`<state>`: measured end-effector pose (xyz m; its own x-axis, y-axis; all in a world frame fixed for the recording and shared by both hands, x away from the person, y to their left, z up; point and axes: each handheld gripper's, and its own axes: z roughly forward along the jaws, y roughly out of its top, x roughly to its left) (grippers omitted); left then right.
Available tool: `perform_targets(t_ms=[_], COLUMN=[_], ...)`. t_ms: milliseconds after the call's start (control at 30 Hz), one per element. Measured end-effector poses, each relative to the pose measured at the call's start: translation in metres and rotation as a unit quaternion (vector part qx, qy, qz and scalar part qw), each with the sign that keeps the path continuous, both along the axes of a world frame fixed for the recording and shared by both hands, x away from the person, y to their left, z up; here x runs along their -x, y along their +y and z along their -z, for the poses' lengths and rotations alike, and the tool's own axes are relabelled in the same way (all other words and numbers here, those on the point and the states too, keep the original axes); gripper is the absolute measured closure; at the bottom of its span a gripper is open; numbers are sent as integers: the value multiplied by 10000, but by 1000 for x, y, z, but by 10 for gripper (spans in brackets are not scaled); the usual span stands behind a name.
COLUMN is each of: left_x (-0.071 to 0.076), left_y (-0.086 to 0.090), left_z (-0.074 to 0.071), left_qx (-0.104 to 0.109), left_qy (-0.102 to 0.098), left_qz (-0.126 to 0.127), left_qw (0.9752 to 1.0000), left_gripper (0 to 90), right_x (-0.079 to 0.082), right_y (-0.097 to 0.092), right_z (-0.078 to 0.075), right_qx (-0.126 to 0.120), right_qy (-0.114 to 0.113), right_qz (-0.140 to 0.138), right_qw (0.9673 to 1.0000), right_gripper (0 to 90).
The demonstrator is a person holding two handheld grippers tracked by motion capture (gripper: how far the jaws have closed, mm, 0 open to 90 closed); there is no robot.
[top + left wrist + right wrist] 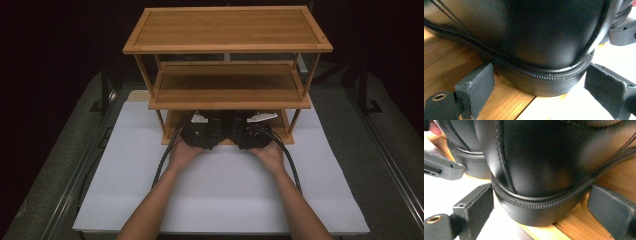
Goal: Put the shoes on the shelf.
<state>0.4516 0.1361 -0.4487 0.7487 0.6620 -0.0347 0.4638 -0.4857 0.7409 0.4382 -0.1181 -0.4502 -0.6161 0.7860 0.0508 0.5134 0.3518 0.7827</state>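
Your forearms come in from the bottom of the high view, and your hands hold both grippers side by side at the front edge of the lowest shelf [287, 134] of the bamboo rack [227, 30], which stands on the white counter [220, 200].

Your left gripper [537, 90] has its fingers [477, 87] spread wide, one on each side of the heel of the left black shoe [524, 32]. Neither finger touches the leather or the sole; they are released and grasp nothing. The shoe's heel sits on the shelf's wooden front edge and slightly overhangs toward the counter.

Your right gripper [540, 212] is in the same pose: its fingers [477, 207] stand apart around the heel of the right black shoe [544, 157], with a gap on each side, so they too are released. This heel also rests at the shelf's front edge, partly over the white surface.

In the right gripper view, the left shoe stands just beside the right one, the two heels close together. The middle shelf [227, 90] and the top one hold nothing that you can see from above.
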Motion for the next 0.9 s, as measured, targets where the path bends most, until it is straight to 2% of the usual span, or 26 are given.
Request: perform_targets(t_ms=[33,67,267,333,367,400,467,500,567,600,633,700,767,800,900], left_x=[0,1,1,3,4,7,10,13,18,25,25,37,42,51,59], left_y=[-1,-1,2,4,6,10,13,14,20,26,26,39,43,53,62], left_z=[1,1,0,-3,-6,-9,-12,-13,-17,-20,-20,-23,-23,-24,-25], left_qx=[33,19,85,90,78,123,147,254,187,148,148,189,249,226,201], left_qy=[23,7,22,-15,-28,-71,-80,-73,-67,-183,-183,-221,-225,-237,-251], left_qz=[-1,-13,-3,-1,10,36,39,8,109,205,205,261,237,219,198], left_qw=[10000,10000,10000,10000,10000,9999,9999,9997,9997,9995,9995,9992,9992,9992,9993], left_gripper=[89,89,88,91,91,90,90,90,90,90,90,90,90,90,90], right_x=[0,2,2,3,3,6,7,9,14,20,20,30,34,41,49], right_y=[1,1,-1,-6,-6,-9,-12,-15,-21,-27,-27,-37,-40,-47,-54], right_z=[2,2,3,2,2,-1,-3,-5,-7,-10,-10,-14,-15,-16,-18], right_qx=[-13,-106,-161,-146,-146,-161,-201,-222,-285,-303,-303,-276,-258,-222,-217], right_qy=[82,296,410,259,259,162,145,131,82,46,46,23,6,14,-8], right_qz=[40,161,154,21,21,8,26,21,-10,18,18,55,40,22,39], right_qw=[10000,9994,9989,9996,9996,9997,9997,9997,9996,9995,9995,9996,9997,9997,9998], right_gripper=[67,67,67,106,106,118,118,119,119,118,118,114,101,89,71])
